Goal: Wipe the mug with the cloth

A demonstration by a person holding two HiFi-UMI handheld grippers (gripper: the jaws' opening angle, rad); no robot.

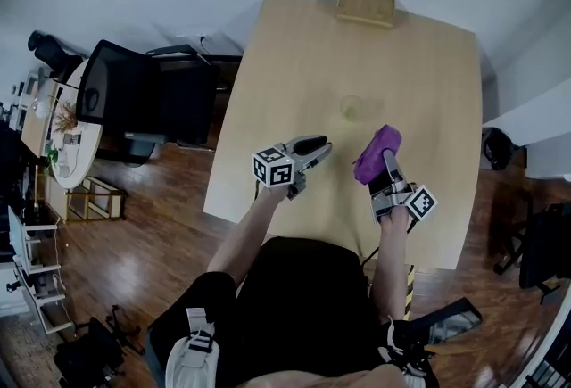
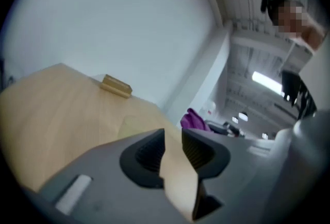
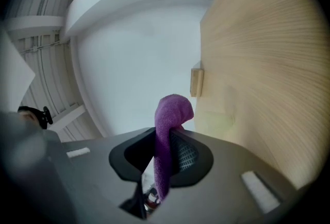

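Observation:
A pale yellow-green mug (image 1: 351, 107) stands near the middle of the light wooden table (image 1: 428, 65). In the head view my left gripper (image 1: 319, 147) hovers in front of the mug and to its left, apart from it. Its jaws stand open with only the table showing between them in the left gripper view (image 2: 172, 138). My right gripper (image 1: 385, 160) is in front of the mug and to its right, shut on a purple cloth (image 1: 377, 152). In the right gripper view (image 3: 165, 138) the cloth (image 3: 172, 109) rises from between the pads and folds over above them.
A small wooden block (image 1: 366, 7) lies at the table's far edge. A black office chair (image 1: 134, 96) stands left of the table on the wood floor. A white counter (image 1: 535, 123) is at the right. The person's legs are at the table's near edge.

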